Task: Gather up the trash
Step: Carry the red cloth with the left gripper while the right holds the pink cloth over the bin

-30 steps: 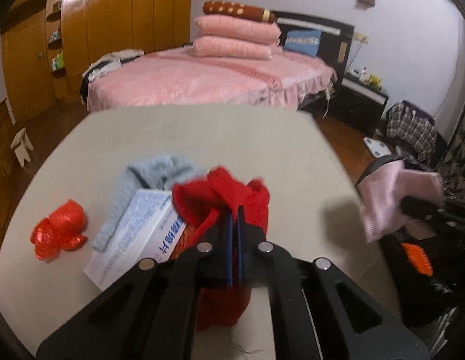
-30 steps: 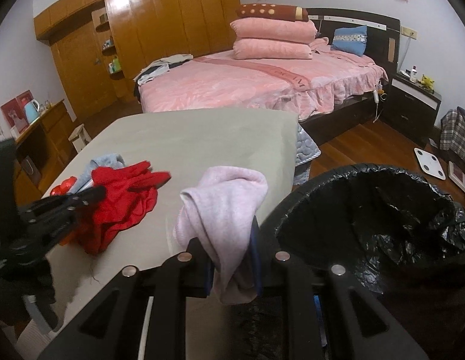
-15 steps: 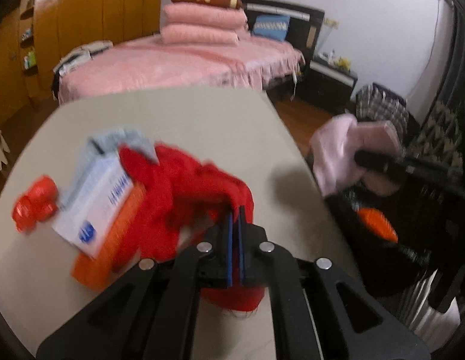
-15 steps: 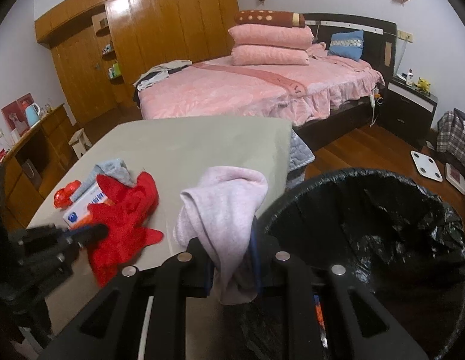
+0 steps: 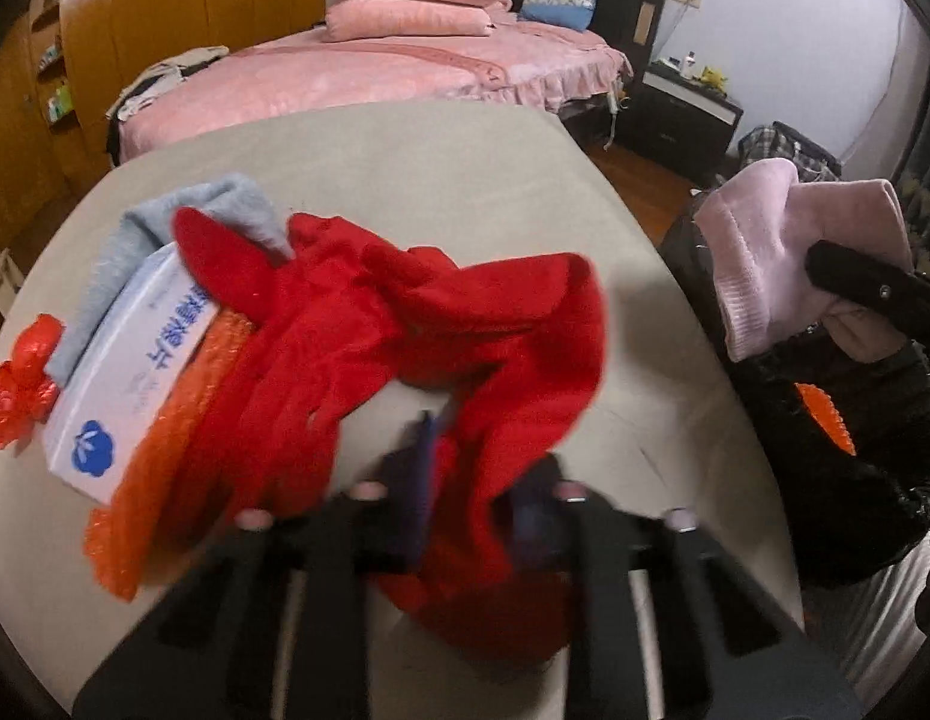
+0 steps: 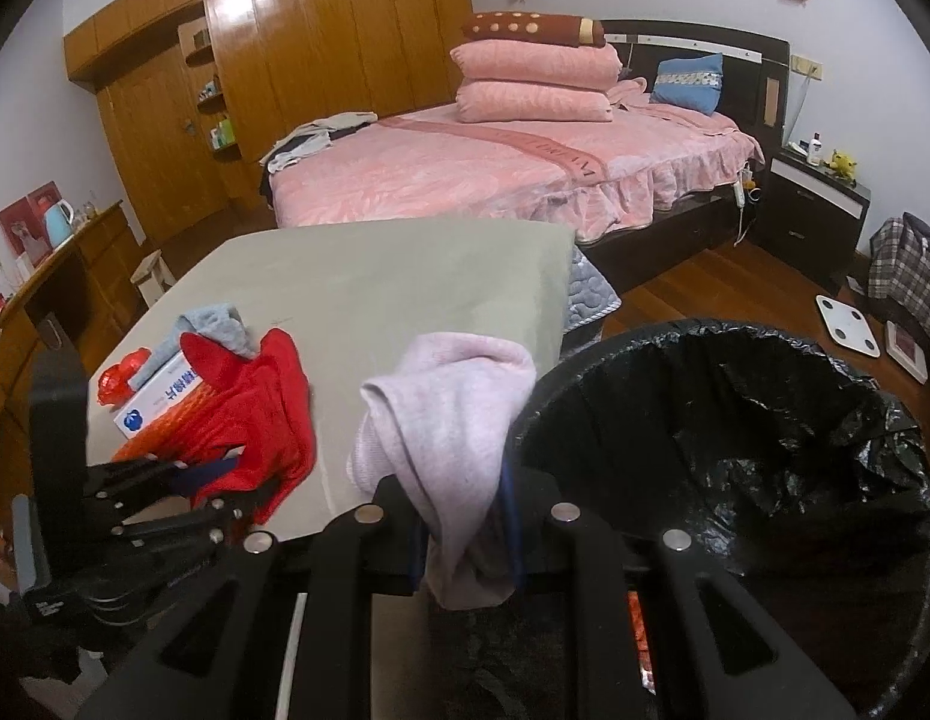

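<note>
Pink sock [image 6: 453,420] hanging lengthwise, apparently cuff-down

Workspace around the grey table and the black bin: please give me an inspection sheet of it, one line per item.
Surface: grey table, partly bare.
Job's things: red cloth, pink cloth, grey cloth, white box, orange mesh, red wrapper; black-lined bin at the table's edge.
Clutter: nothing seen.
Grippers: left gripper opening, red cloth between its fingers; right gripper shut on pink cloth.
Cables: nothing seen on the table.
Surroundings: pink bed, wooden wardrobe.
</note>
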Available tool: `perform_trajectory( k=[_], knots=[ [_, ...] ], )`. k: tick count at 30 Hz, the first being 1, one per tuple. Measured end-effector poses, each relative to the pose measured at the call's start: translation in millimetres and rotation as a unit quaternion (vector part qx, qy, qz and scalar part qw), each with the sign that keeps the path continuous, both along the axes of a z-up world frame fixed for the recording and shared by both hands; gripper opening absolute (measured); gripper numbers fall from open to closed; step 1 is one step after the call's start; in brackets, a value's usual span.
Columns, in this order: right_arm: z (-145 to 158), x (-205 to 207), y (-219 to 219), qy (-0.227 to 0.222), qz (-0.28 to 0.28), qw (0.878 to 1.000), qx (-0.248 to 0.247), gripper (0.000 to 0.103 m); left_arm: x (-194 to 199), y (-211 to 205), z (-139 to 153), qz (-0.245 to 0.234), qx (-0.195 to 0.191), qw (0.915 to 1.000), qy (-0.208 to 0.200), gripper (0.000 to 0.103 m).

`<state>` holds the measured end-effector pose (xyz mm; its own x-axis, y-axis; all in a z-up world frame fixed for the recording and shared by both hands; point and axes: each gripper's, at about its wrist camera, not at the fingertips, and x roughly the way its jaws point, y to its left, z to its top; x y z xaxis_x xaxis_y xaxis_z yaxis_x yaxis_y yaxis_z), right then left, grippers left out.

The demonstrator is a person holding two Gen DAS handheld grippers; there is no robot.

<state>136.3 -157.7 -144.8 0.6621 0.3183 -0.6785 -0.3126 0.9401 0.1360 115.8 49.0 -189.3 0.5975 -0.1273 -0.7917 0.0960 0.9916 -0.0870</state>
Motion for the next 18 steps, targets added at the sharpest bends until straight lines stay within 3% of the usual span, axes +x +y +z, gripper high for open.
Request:
perform_trajectory(
  k=[18],
  knots=[
    [50,-20,-44,-0.044,-0.034,0.998,0.018,0.020,-20,-37,108,-0.052,-0.057,0.9908,-0.111,0.006]
  ],
)
